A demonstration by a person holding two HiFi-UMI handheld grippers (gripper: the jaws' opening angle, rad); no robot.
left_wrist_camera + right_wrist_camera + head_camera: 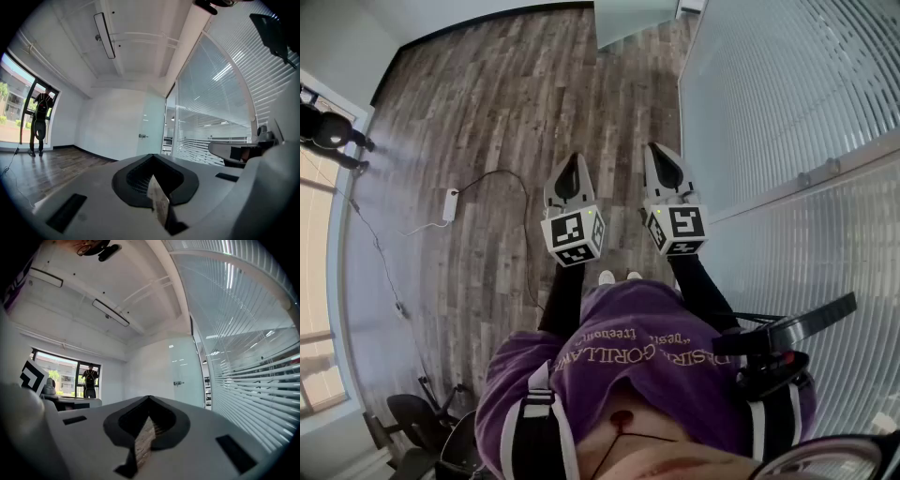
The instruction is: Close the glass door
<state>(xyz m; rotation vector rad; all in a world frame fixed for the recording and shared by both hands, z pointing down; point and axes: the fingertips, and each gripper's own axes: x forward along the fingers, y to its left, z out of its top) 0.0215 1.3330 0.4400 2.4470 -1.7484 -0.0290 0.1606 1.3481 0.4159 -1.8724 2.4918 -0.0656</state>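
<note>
Ahead, the glass door (183,369) stands at the far end of the room, its handle (177,383) toward me, well apart from both my tools. Just right of it runs the glass wall (787,94) with blinds. My left gripper (573,161) and right gripper (662,152) are level, side by side over the wood floor (487,112), each with its jaws together on nothing. A person (40,123) stands by the window.

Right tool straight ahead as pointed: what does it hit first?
Nothing near. The right tool has a free line to the far end: the glass door or the white wall beside it; can't tell which.
</note>
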